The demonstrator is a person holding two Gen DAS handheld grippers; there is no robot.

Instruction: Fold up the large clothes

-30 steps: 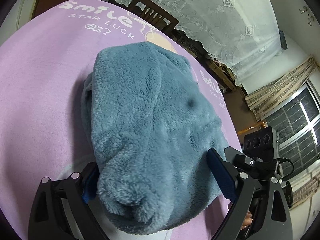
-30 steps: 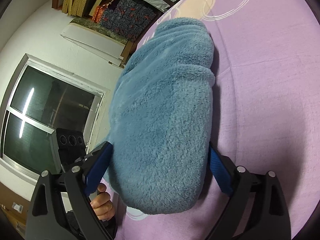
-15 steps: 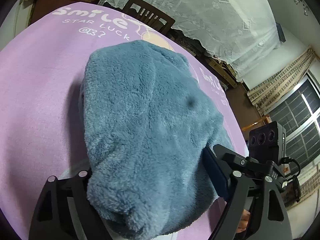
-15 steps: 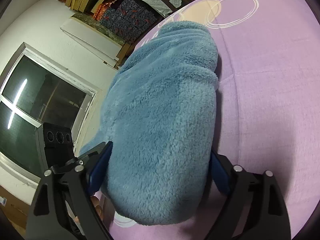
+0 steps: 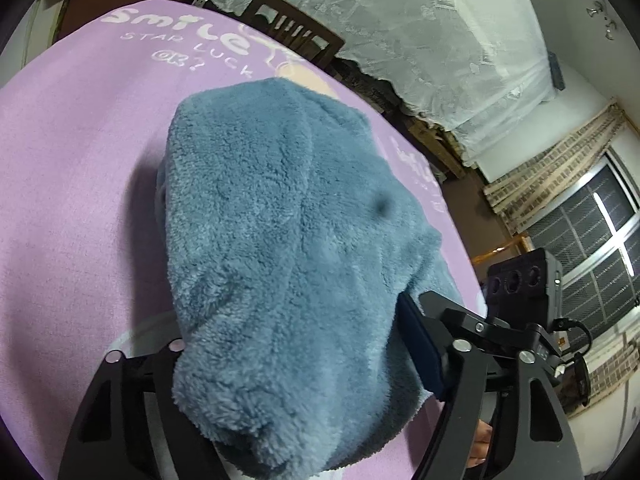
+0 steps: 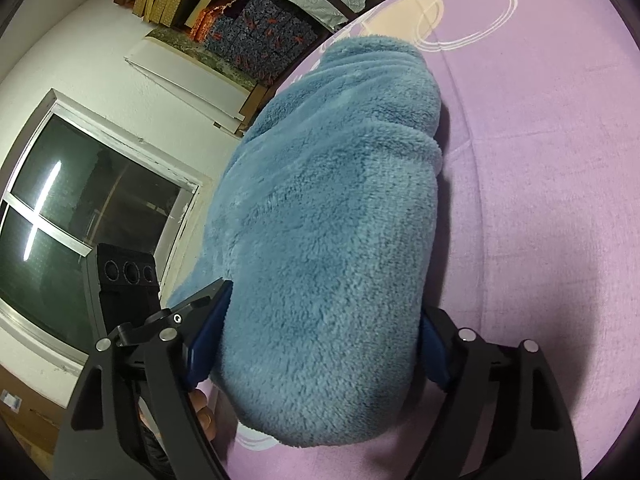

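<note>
Since earlier frame, both grippers' jaws had just been closing around folded blue fleece garment [image 5: 288, 248], fabric between pads. Bundle lay on purple printed cloth [image 5: 72, 184], long axis running away from jaws. Left gripper [image 5: 296, 364] and right gripper [image 6: 320, 340] squeezed near end side by side. Fleece thick, plush, rounded.

fleece on woven cloth, matt plastic at the edges

the blue garment [image 5: 280, 240] is thick, shaggy fleece, matt and deeply napped (ribbed at one end in the right wrist view). the purple bedspread [image 5: 72, 200] under it is smooth, flat-woven cloth with white print. the left gripper [image 5: 296, 356] and right gripper [image 6: 320, 340] are matt black plastic with shiny metal screws and dark blue pads [image 5: 420, 352]. lace curtain [image 5: 420, 20] hangs sheer beyond.
</note>
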